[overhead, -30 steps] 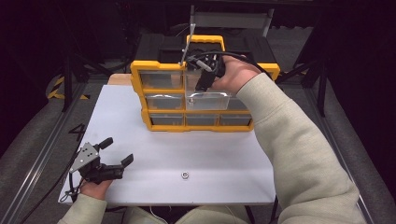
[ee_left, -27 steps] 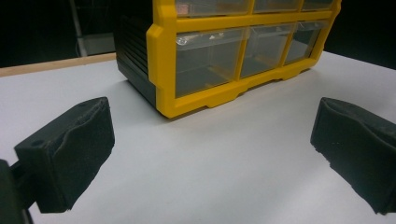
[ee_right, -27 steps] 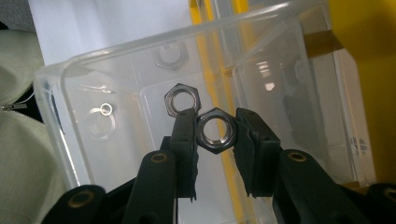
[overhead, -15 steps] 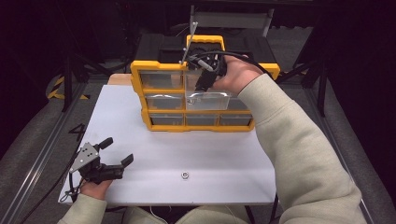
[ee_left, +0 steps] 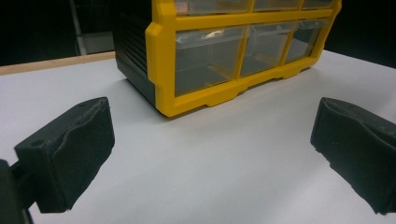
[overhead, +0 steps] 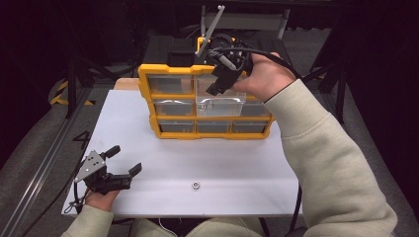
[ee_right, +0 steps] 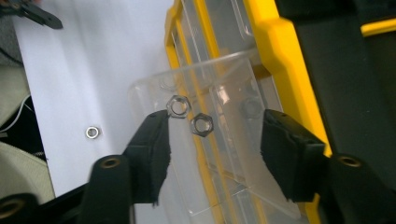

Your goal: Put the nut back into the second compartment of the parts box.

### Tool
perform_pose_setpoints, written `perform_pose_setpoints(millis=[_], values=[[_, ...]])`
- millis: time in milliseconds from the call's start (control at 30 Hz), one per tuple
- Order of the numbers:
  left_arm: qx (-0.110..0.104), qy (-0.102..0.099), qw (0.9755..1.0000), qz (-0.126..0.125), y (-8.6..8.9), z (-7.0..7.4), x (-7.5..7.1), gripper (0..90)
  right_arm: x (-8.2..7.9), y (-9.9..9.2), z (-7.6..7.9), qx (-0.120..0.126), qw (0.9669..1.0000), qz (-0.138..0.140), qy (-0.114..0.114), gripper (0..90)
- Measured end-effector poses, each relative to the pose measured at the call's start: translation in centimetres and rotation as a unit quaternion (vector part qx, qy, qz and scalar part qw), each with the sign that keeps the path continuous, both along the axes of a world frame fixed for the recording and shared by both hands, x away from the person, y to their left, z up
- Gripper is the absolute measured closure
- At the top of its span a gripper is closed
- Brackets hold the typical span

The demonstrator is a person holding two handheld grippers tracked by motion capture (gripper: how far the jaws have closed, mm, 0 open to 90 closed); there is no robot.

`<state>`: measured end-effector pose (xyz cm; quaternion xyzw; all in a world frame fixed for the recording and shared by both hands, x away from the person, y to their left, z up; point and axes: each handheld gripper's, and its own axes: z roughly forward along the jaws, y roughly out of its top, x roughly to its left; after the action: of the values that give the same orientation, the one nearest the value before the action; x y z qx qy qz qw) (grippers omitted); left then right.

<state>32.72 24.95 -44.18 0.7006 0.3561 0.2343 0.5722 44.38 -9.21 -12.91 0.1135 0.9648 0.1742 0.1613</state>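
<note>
Hovering agape over two nuts (ee_right: pixel 189 116) in a pulled-out drawer (overhead: pixel 220 102), the right hand-held gripper (ee_right: pixel 212 135) grips nothing.

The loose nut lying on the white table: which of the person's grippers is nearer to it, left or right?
Left. The left gripper rests on the table beside the nut; the right gripper is up at the yellow drawer cabinet.

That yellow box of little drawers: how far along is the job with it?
Done: one clear drawer of the yellow organizer is pulled out, with two nuts inside. In hand: the right gripper hovers open over that drawer. The left gripper rests open near the table's edge. Likely left: one loose nut lies on the table, and the drawer stands open.
</note>
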Motion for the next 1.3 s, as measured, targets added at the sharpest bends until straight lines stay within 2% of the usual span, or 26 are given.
perform_pose_setpoints(millis=[67,100,233,433,533,900,1133,1300], values=[[-0.001,-0.001,1.0000,0.001,0.0,0.0,0.0,0.4,-0.4,0.0,0.2,0.004,1.0000,0.004,0.001,41.3],[-0.001,-0.001,1.0000,0.001,0.0,0.0,0.0,0.4,-1.6,0.2,0.4,0.009,0.9998,0.017,-0.001,39.6],[0.000,0.000,1.0000,0.001,0.0,0.0,0.0,0.4,-3.5,0.5,0.1,0.017,0.9988,0.046,0.009,37.0],[0.001,0.000,1.0000,0.000,0.0,0.0,0.0,0.4,-5.0,1.0,-1.2,0.017,0.9977,0.062,0.019,34.0],[0.001,0.000,1.0000,0.000,0.0,0.0,0.0,0.4,-5.8,1.3,-2.6,0.014,0.9970,0.071,0.029,31.6],[0.001,0.000,1.0000,0.000,0.0,0.1,-0.1,0.4,-6.3,1.9,-7.1,0.012,0.9945,0.089,0.053,28.9],[0.000,-0.001,1.0000,0.001,0.0,0.1,-0.1,0.4,-6.4,2.2,-9.6,0.007,0.9938,0.089,0.065,28.0],[0.000,-0.002,1.0000,0.000,0.0,0.1,-0.1,0.3,-6.4,2.5,-12.3,0.007,0.9920,0.101,0.076,27.6]])
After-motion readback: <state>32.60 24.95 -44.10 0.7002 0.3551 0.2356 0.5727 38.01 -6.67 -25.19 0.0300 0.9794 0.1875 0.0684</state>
